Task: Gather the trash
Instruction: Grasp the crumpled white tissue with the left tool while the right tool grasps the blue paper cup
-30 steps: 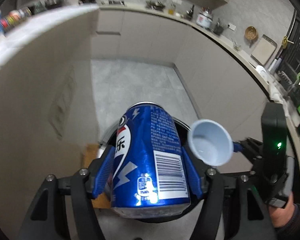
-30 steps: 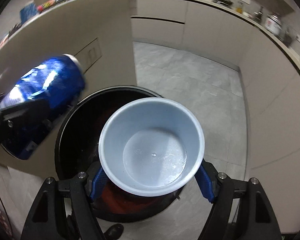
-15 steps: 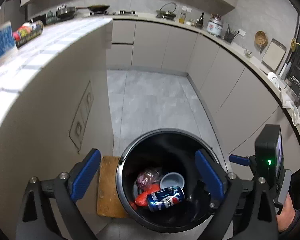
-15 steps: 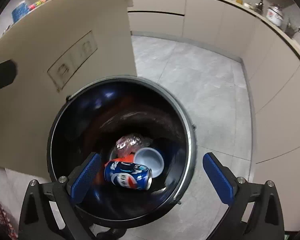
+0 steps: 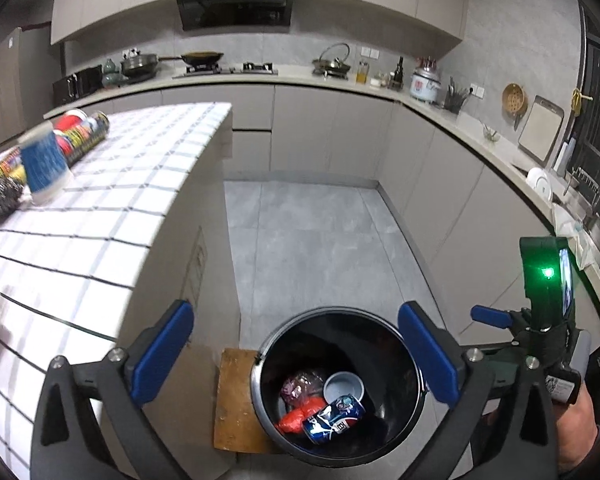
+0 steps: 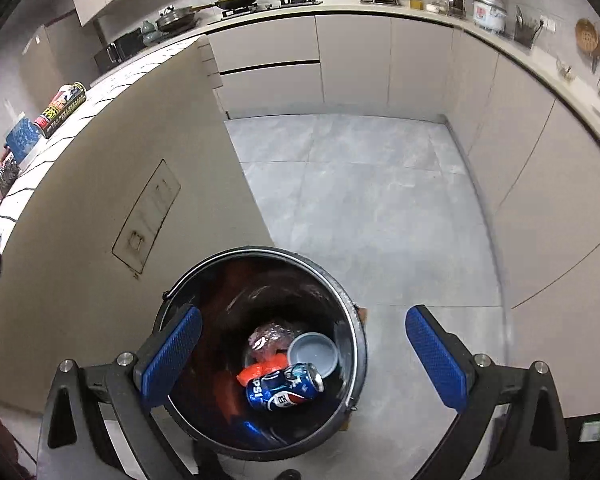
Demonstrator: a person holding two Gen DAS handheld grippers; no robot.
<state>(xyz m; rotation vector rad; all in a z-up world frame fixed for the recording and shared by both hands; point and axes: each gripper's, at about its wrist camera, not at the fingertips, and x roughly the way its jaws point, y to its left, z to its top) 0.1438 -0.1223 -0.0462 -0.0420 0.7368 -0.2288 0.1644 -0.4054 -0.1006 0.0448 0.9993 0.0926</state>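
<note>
A black trash bin [image 5: 260, 360] [image 6: 260, 251] stands on the floor beside the island. Inside it lie a blue soda can [image 5: 334, 414] [image 6: 286, 386], a pale blue cup [image 5: 343, 386] [image 6: 312, 352], an orange wrapper [image 5: 298, 416] [image 6: 258, 372] and a pink crumpled bag [image 5: 300, 384] [image 6: 268, 338]. My left gripper [image 5: 295, 307] hangs above the bin; its jaws are opening and nothing is between them. Over the same bin my right gripper [image 6: 304, 312] is open and holds nothing. Its body and a hand show at the right of the left wrist view.
The island counter [image 5: 120, 200] with a checked cloth is at the left and bears a blue cup [image 5: 44, 164] and printed tubes [image 5: 82, 136]. A wooden board [image 5: 236, 400] lies beside the bin. Cabinets line the back and right; grey floor [image 6: 360, 200] lies between.
Both grippers let go: the can left the left jaws and the cup left the right jaws, and both now lie in the bin. Both grippers opened wide and rose.
</note>
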